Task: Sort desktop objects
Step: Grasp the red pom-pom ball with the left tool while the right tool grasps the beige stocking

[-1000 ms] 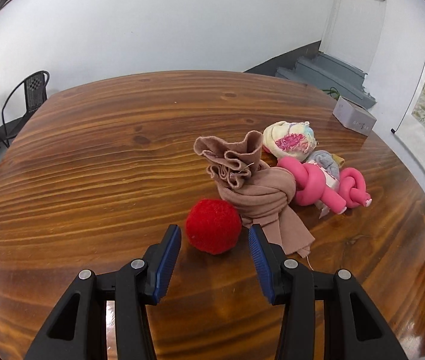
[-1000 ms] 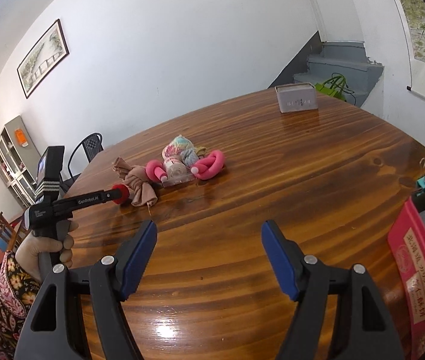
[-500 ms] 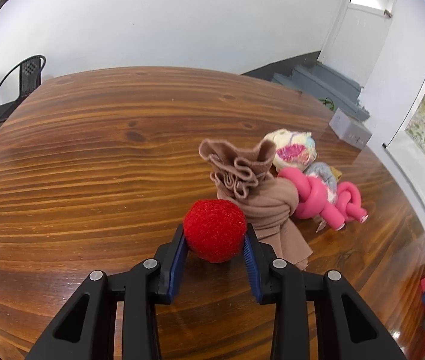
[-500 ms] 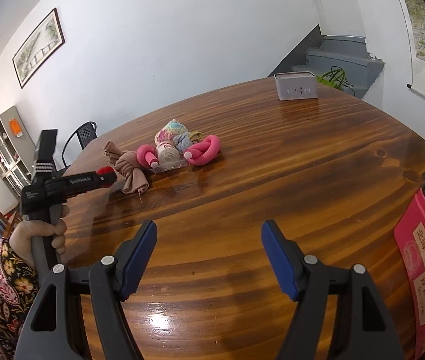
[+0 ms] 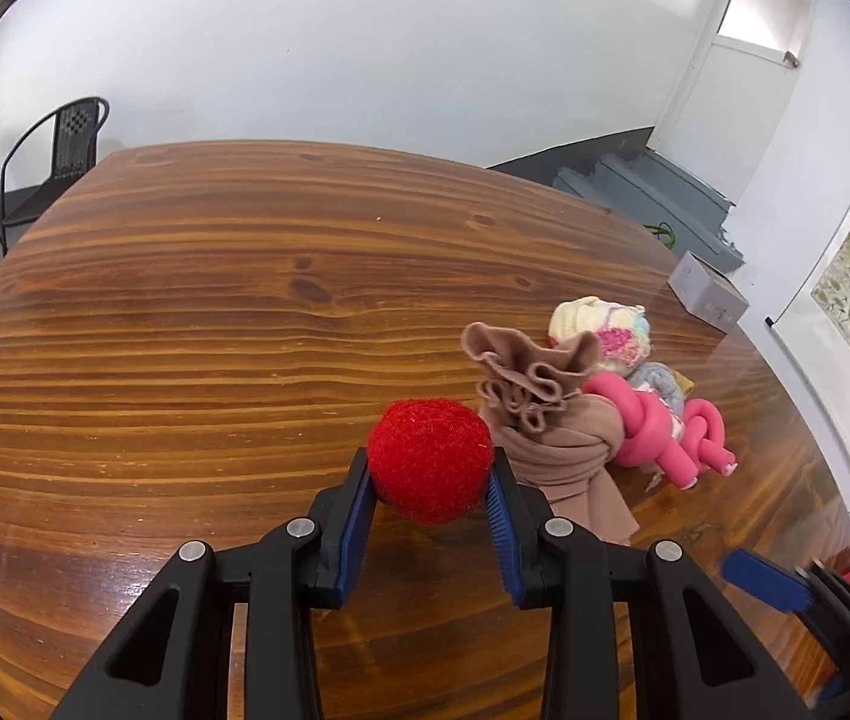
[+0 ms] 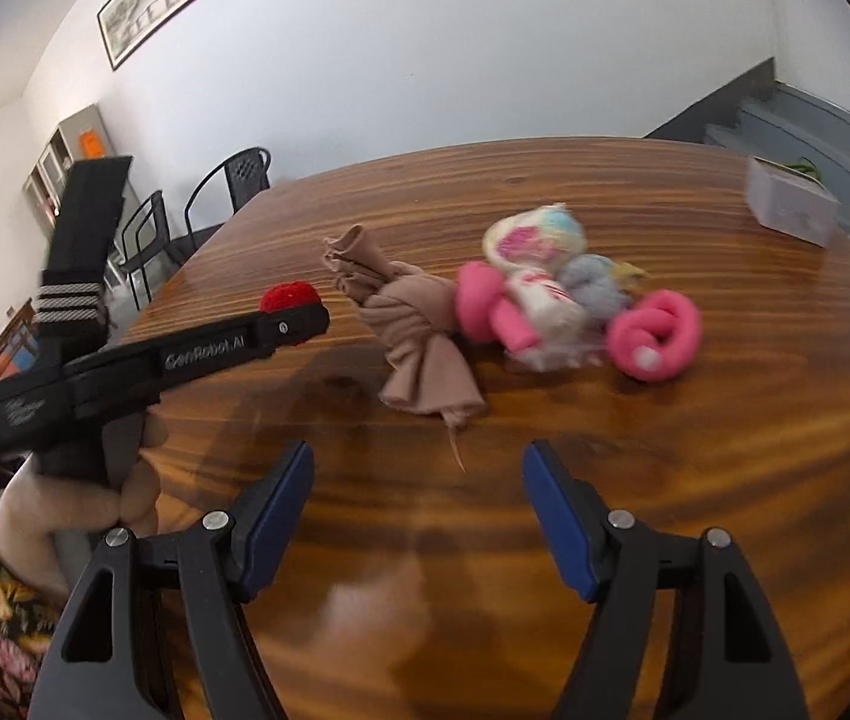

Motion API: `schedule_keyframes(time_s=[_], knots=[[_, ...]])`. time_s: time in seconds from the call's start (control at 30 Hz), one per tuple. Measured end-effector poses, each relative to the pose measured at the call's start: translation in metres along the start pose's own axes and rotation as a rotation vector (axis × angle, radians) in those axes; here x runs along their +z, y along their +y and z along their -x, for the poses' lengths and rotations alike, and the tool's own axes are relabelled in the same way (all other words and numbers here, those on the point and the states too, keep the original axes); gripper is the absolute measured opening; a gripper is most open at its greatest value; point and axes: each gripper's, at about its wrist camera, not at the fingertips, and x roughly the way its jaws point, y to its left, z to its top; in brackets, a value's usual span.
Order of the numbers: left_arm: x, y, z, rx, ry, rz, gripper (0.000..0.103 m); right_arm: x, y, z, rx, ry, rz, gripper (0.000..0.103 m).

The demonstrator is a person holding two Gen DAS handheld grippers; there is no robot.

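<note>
**Red ball held, other things close by**

The left gripper point(image 5: 430, 501) has its jaws pressed on both sides of the red ball point(image 5: 429, 459). The ball sits near the tips of the blue pads. From the right wrist view the ball point(image 6: 288, 297) looks to be up off the brown wood surface point(image 5: 185, 348), at the end of the black gripper a hand point(image 6: 71, 498) is holding.

Just beside the ball, on its right, is a tan cloth point(image 5: 550, 426) tied in a knot. It has a frilly top and a flat tail lying on the surface. The ball is very near the cloth; I cannot tell if they touch.

Behind the cloth is a little pile. There is a pink tube point(image 5: 664, 441) twisted into loops, a yarn ball point(image 5: 601, 330) of many colors, and a gray bundle point(image 5: 661, 381). They crowd together and touch each other. The pink tube also pushes up against the cloth.

A gray box point(image 5: 706, 294) sits far off by the edge of the surface, well apart from the pile.

The right gripper point(image 6: 419, 510) hangs over bare wood with its jaws wide and nothing in them. The tail of the cloth point(image 6: 430, 372) lies just past its tips.

Two black chairs point(image 5: 17, 180) stand on the floor past the surface.
</note>
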Motion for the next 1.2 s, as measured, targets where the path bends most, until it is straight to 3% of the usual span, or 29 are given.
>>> schedule_keyframes(time_s=[0.27, 0.4, 0.53, 0.67, 0.87, 0.9, 0.93, 1.0, 1.2], knots=[[0.004, 0.009, 0.001, 0.022, -0.01, 0.019, 0.037, 0.032, 0.004, -0.06, -0.082, 0.036, 0.007, 0.071], [0.004, 0.012, -0.001, 0.031, -0.003, 0.026, 0.037, 0.035, -0.004, -0.072, -0.072, 0.075, -0.04, 0.048], [0.003, 0.007, -0.001, 0.024, -0.002, 0.016, 0.037, 0.026, -0.009, -0.058, -0.068, 0.061, -0.037, 0.022], [0.003, 0.0, 0.005, 0.01, -0.014, 0.002, 0.037, 0.02, -0.01, -0.034, -0.044, 0.023, -0.049, 0.009], [0.006, 0.003, 0.012, 0.007, -0.031, 0.021, 0.037, 0.023, -0.007, -0.013, -0.015, -0.03, -0.039, 0.012], [0.007, 0.006, 0.014, 0.011, -0.036, 0.028, 0.037, 0.026, -0.005, -0.014, -0.014, -0.034, -0.031, 0.021], [0.008, 0.009, 0.015, 0.015, -0.042, 0.036, 0.037, 0.029, -0.002, -0.015, -0.01, -0.041, -0.021, 0.04], [0.01, 0.014, 0.018, 0.035, -0.053, 0.041, 0.037, 0.035, 0.004, -0.018, 0.012, -0.053, 0.016, 0.062], [0.016, 0.033, 0.016, 0.078, -0.063, 0.079, 0.037, 0.054, 0.03, -0.047, -0.051, -0.059, 0.182, 0.064]])
